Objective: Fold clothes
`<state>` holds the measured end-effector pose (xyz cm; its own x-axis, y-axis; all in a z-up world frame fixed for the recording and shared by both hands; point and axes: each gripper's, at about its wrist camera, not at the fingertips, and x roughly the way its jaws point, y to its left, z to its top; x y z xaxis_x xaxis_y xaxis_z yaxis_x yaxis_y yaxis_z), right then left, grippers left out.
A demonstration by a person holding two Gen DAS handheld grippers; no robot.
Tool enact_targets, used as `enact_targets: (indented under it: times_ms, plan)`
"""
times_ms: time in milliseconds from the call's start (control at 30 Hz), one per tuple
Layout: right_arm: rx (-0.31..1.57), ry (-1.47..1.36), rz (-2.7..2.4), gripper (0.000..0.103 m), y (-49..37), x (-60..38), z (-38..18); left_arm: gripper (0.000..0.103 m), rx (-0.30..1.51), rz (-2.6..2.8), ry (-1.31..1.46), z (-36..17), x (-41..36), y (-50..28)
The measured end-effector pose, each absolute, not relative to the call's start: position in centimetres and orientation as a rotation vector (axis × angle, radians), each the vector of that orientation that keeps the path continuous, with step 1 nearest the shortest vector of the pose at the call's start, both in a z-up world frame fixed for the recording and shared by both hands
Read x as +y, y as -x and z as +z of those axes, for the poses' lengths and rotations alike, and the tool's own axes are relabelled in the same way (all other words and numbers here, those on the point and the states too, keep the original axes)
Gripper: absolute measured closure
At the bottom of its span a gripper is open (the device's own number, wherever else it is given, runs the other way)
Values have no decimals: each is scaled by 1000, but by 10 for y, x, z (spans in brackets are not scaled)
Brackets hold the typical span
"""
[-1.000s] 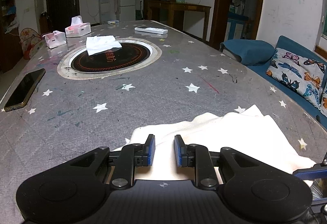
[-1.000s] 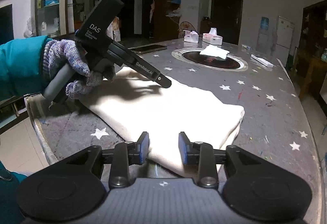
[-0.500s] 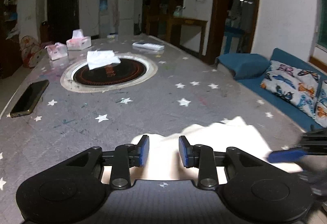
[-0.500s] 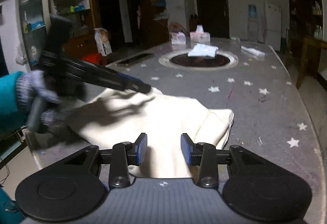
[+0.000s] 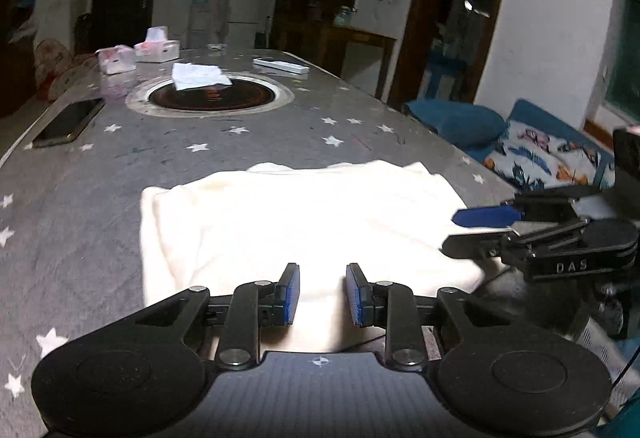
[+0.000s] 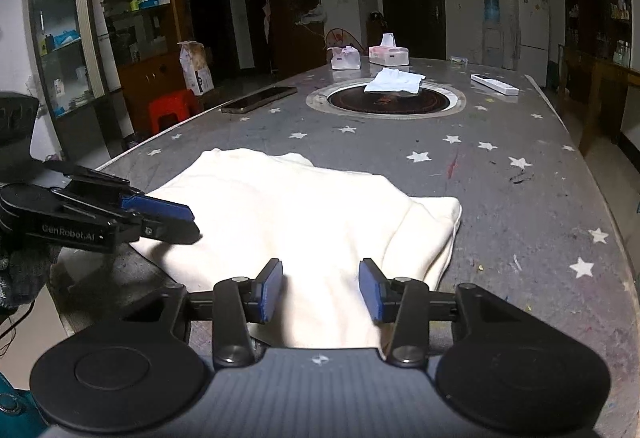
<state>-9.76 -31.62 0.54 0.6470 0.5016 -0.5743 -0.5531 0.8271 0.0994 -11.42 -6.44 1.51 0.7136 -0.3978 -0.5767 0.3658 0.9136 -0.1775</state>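
From the left wrist camera, my left gripper (image 5: 319, 294) tilts down over the near edge of a folded cream garment (image 5: 296, 222), which lies flat at the near end of a grey star-patterned table (image 5: 240, 142). Its blue pads stand apart with cloth showing between them, and they have just been closing a little. I cannot tell whether they touch the fabric. At the right edge, my right gripper (image 5: 460, 234) comes in side-on, its tips at the garment's right border. This view alone shows a blue sofa (image 5: 532, 118) with a butterfly cushion (image 5: 548, 158) beyond the table. The picture is dim and slightly blurred.

From the right wrist camera, my right gripper (image 6: 320, 290) also angles down over the garment's (image 6: 304, 206) near edge, with its jaws apart and just now opening wider. Cloth lies between them, and the pads do not appear to press on it. My left gripper (image 6: 192, 224) enters from the left, its tips at the garment's left edge. A gloved hand (image 6: 20, 274) behind it is mostly cut off. Only this view shows glass-fronted shelves (image 6: 60, 38) and a red stool (image 6: 172, 110). A phone (image 6: 260, 99) lies further up the table (image 6: 520, 198).
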Motion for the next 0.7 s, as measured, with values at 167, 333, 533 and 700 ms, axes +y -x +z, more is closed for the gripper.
enact_targets:
  times_ms: [167,333,533,700]
  plan:
    - [630,92,601,59,97,-316,6,74,640,-371,86,23,-50,110]
    - [630,85,602,58,96,-317,5,76,663,-314,148,16,-27,108]
    - [628,83,598,57,96,-316,5,76,633,-297,157,30,-27,107]
    - [627,77,595,56,96,-317,4,77,666,-271,156,21,-27,92]
